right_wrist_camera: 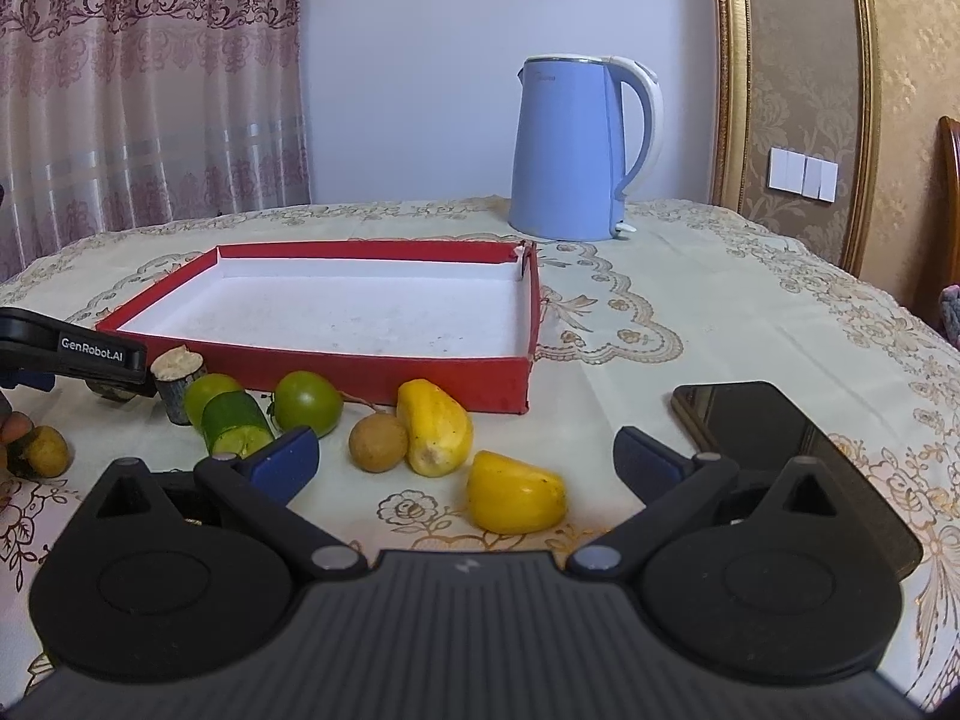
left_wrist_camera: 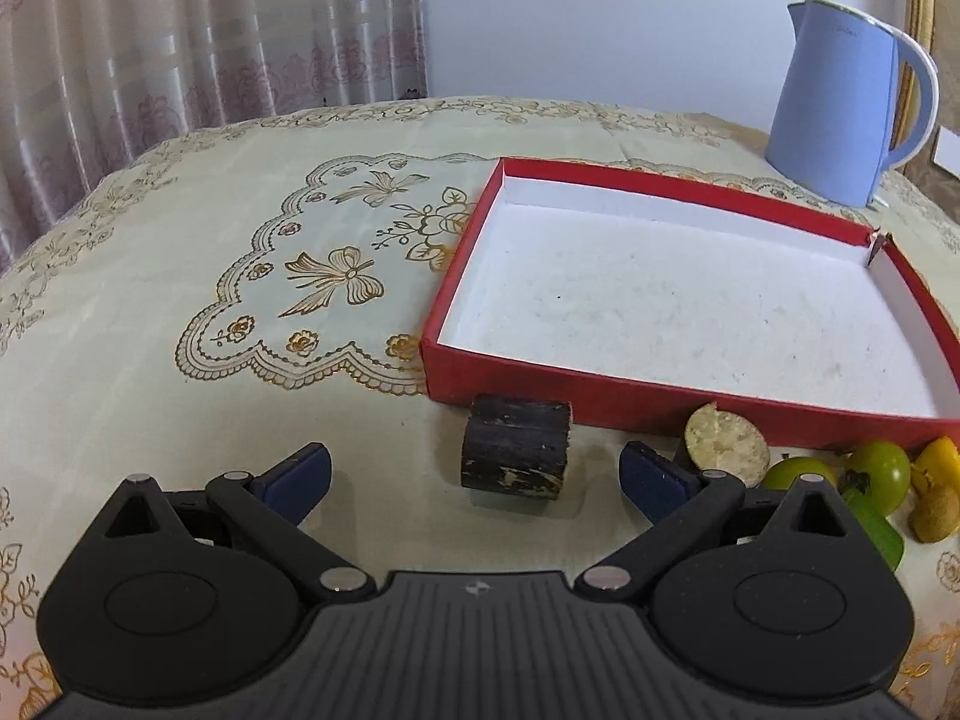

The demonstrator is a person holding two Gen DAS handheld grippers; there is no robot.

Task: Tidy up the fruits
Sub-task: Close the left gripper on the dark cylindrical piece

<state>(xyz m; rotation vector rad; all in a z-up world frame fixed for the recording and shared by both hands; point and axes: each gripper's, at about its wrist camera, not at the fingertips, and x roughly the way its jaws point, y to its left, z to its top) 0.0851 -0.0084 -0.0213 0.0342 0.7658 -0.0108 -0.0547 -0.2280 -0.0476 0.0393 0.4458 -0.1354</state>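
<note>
A shallow red box [left_wrist_camera: 624, 405] [right_wrist_camera: 384, 375] with a white floor stands empty on the table. In front of it lie a dark cane piece [left_wrist_camera: 516, 450], a cut cane piece [left_wrist_camera: 727, 446] [right_wrist_camera: 177, 387], two green fruits [left_wrist_camera: 879, 474] [right_wrist_camera: 309, 402], a cucumber chunk [right_wrist_camera: 236, 423], a brown round fruit [right_wrist_camera: 378, 443] and two yellow pieces [right_wrist_camera: 435, 435] [right_wrist_camera: 516, 492]. My left gripper [left_wrist_camera: 474, 474] is open, the dark cane piece just ahead between its fingers. My right gripper [right_wrist_camera: 465, 459] is open near the yellow pieces.
A blue kettle [left_wrist_camera: 840, 108] [right_wrist_camera: 576, 150] stands behind the box. A black phone [right_wrist_camera: 780, 450] lies at the right of the right gripper. A small brown fruit [right_wrist_camera: 45, 450] sits at the far left by a hand. Curtains hang behind the cloth-covered table.
</note>
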